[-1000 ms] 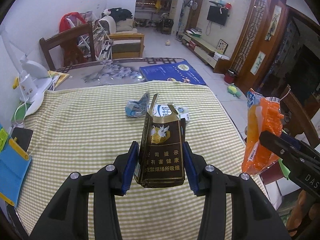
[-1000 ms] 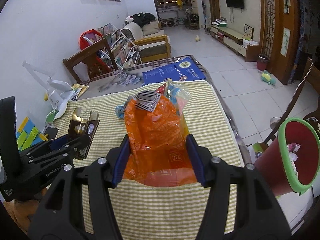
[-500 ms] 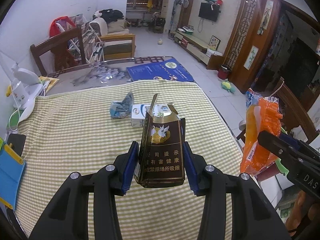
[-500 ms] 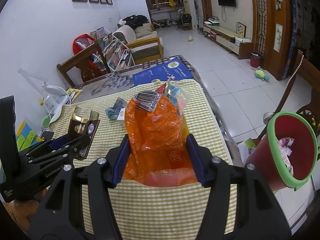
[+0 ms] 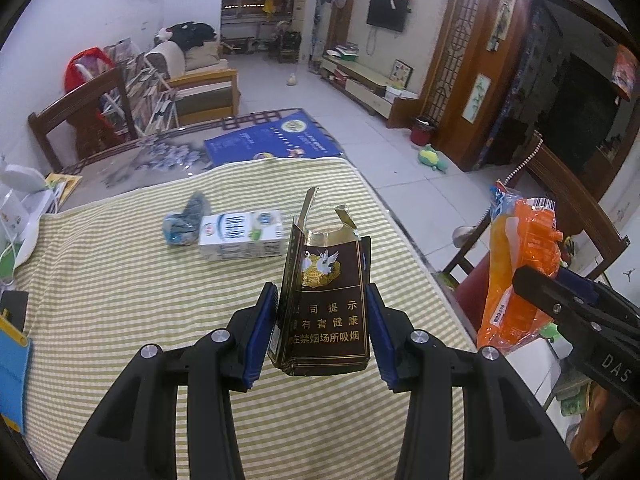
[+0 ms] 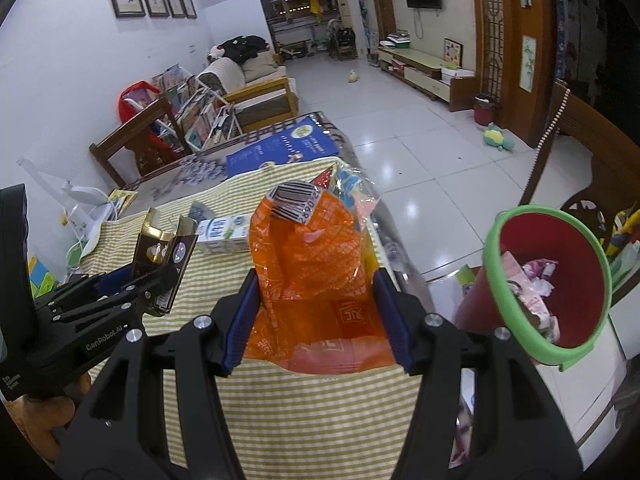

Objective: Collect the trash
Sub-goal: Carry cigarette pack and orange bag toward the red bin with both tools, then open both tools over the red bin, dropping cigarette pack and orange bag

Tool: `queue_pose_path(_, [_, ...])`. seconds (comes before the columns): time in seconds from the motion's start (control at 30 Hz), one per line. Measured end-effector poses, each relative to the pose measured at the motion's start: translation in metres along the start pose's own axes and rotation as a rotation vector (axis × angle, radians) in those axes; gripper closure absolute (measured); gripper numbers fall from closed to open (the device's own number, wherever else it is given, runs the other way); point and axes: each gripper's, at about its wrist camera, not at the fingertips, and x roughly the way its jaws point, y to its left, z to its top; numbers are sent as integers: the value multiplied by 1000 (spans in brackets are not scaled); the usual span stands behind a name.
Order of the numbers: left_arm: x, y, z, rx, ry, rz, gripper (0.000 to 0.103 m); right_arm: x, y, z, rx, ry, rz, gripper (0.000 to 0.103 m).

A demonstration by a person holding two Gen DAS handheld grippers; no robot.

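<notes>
Left wrist view: the left gripper point(image 5: 322, 330) clamps a torn dark cigarette pack point(image 5: 326, 312) above the striped table point(image 5: 120, 300).

Right wrist view: the right gripper point(image 6: 316, 316) pinches an orange wrapper point(image 6: 308, 264); the red bin point(image 6: 548, 280) stands near right. Carrying step; next, swing both over the bin.

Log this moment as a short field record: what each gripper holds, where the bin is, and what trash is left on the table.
left gripper: shut on dark cigarette pack
right gripper: shut on orange wrapper
bin: red, green rim, right of table, already holds trash
left on table: milk carton, crumpled blue wrapper beside it
table: green-striped cloth
</notes>
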Motion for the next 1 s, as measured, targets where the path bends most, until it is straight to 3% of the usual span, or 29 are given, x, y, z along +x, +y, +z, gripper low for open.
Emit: queue_pose_path(1.0, [38, -195, 22, 82, 2, -102, 61, -30, -196, 11, 82, -13, -77, 47])
